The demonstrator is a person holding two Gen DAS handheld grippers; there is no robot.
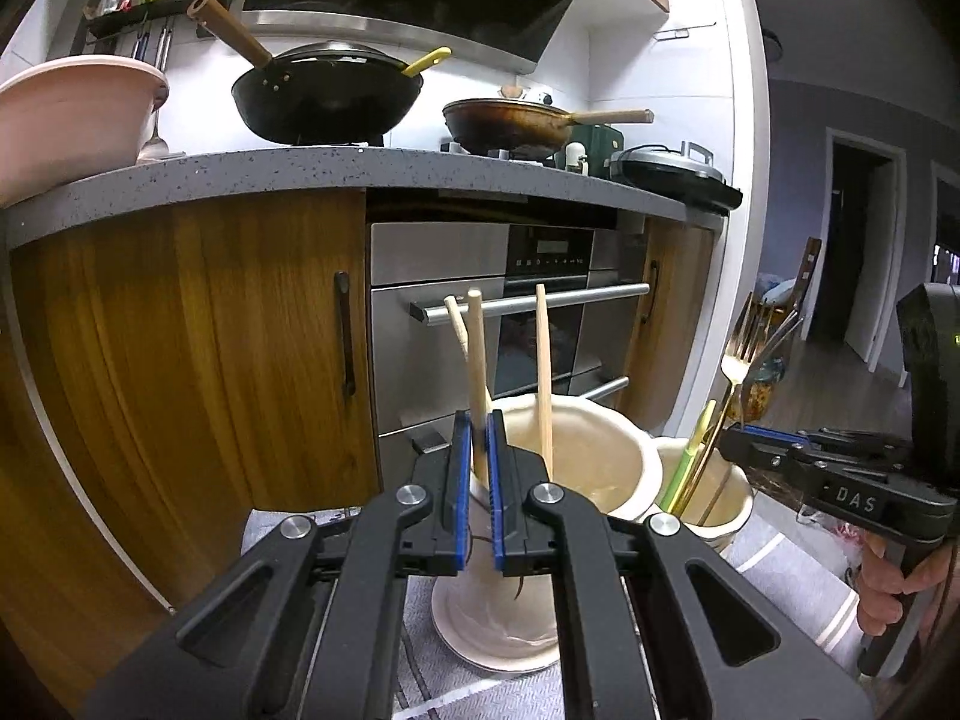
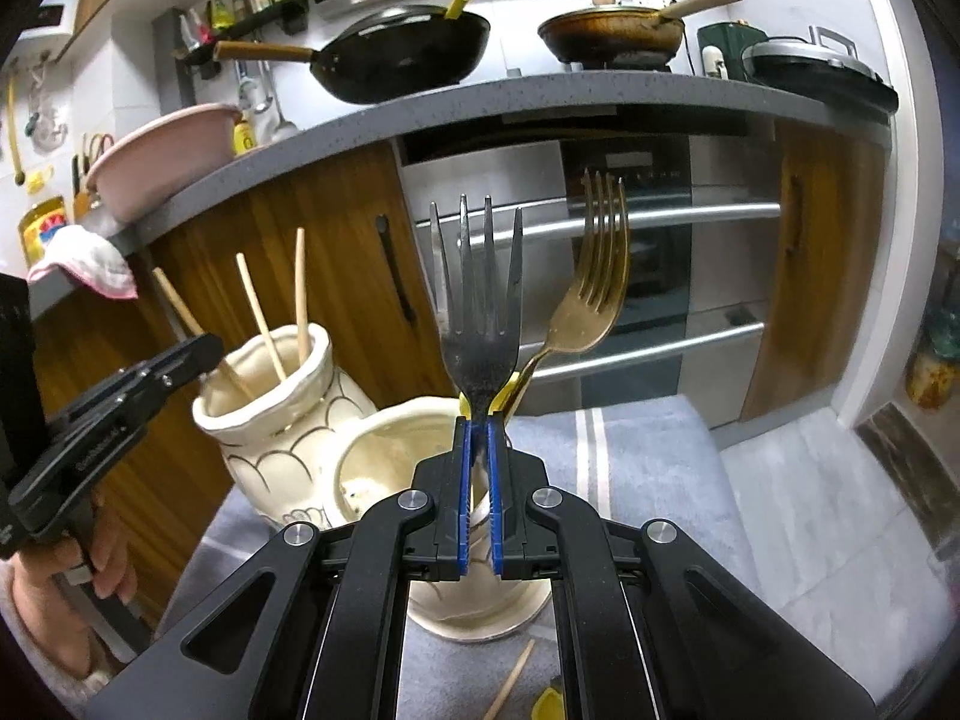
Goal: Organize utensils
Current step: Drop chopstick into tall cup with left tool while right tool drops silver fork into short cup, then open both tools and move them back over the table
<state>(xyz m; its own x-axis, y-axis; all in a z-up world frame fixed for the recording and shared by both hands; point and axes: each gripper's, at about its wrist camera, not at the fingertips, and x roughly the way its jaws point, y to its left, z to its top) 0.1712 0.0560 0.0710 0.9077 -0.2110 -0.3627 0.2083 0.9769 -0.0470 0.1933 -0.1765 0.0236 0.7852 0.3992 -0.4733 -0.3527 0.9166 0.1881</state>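
My left gripper (image 1: 478, 427) is shut on a wooden chopstick (image 1: 477, 360), held upright over the mouth of a tall cream ceramic holder (image 1: 600, 468). Two more chopsticks (image 1: 543, 372) lean inside that holder. My right gripper (image 2: 478, 427) is shut on the neck of a silver fork (image 2: 477, 300), tines up, above a shorter cream holder (image 2: 390, 450). A gold fork (image 2: 591, 294) and a yellow-green handle (image 1: 696, 438) stand in the shorter holder. The tall holder (image 2: 270, 408) sits to its left, with the left gripper (image 2: 204, 351) at its rim.
Both holders stand on a grey striped towel (image 2: 660, 468). A loose chopstick (image 2: 510, 684) and a yellow piece (image 2: 549, 708) lie on it near me. Behind are wooden cabinets (image 1: 180, 348), an oven (image 1: 540, 300) and a grey counter (image 1: 360, 171) with woks.
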